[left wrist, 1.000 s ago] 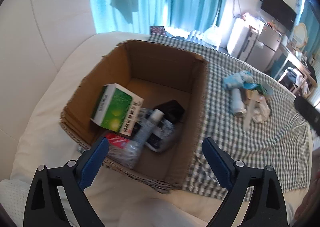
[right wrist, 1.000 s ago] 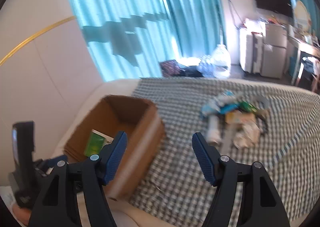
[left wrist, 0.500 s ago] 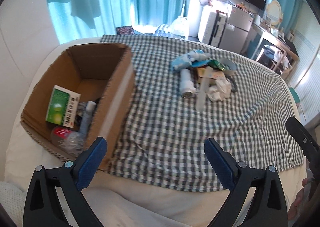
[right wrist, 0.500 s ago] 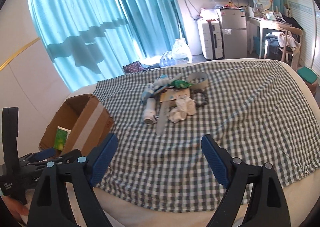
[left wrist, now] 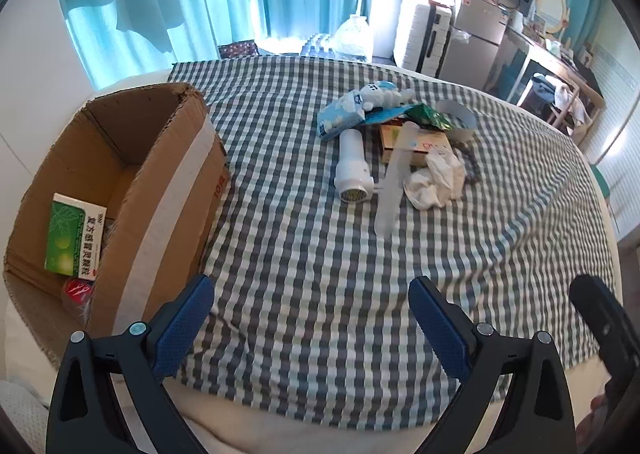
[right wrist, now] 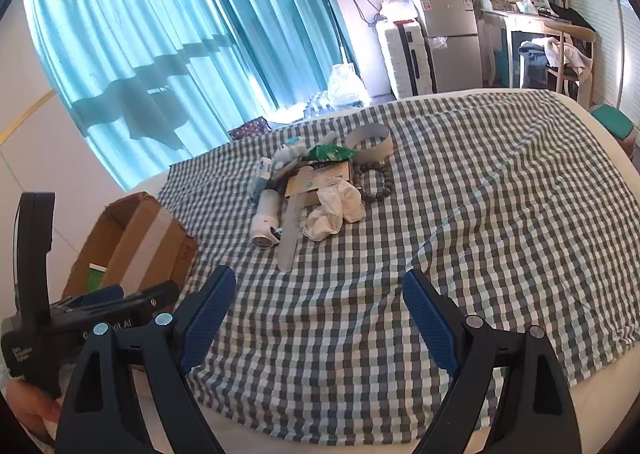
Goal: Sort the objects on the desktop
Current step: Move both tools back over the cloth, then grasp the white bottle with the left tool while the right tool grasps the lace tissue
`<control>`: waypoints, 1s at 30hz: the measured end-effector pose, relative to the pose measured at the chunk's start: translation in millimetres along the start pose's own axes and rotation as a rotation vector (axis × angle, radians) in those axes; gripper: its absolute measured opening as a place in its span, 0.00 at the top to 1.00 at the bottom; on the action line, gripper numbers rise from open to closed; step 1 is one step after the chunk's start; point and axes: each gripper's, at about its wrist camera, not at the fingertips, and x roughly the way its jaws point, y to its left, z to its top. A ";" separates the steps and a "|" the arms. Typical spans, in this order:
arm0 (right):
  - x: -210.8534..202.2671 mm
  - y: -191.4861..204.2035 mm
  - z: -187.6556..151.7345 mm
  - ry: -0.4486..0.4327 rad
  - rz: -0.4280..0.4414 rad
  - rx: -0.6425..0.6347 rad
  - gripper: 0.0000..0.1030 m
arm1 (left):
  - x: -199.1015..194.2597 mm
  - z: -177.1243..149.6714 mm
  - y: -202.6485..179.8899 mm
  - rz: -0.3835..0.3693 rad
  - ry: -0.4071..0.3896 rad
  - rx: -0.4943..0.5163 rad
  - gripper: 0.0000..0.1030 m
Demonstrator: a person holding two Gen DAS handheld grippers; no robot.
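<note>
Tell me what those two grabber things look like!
Each gripper is a black plastic frame shaped like two slanted legs, with small silver bolts on top. The left gripper and right gripper both end in flat blue pads with a bumpy, grippy texture. Seen from the right camera, the left one's black body has small white lettering, too blurred to read. No cables or sleeves show.

The cloth (left wrist: 320, 246) over the table is checked in dark green, pale grey-green and white. A brown cardboard box (left wrist: 160, 182) wears a pale tape stripe and a bit of red print, and inside it lies a green and white carton (left wrist: 74, 240). In the pile sit a white tube (left wrist: 352, 166), a translucent whitish comb (right wrist: 294, 222), crumpled white tissue (left wrist: 438, 182) and a shiny green packet (right wrist: 330, 152). The curtains (right wrist: 160, 34) are turquoise. Both grippers are black with blue pads (right wrist: 208, 318).
</note>
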 end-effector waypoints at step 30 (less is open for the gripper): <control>233.2 -25.8 51.3 0.212 -0.095 -0.034 0.52 | 208.7 99.9 -26.1 -0.048 0.137 -0.008 0.02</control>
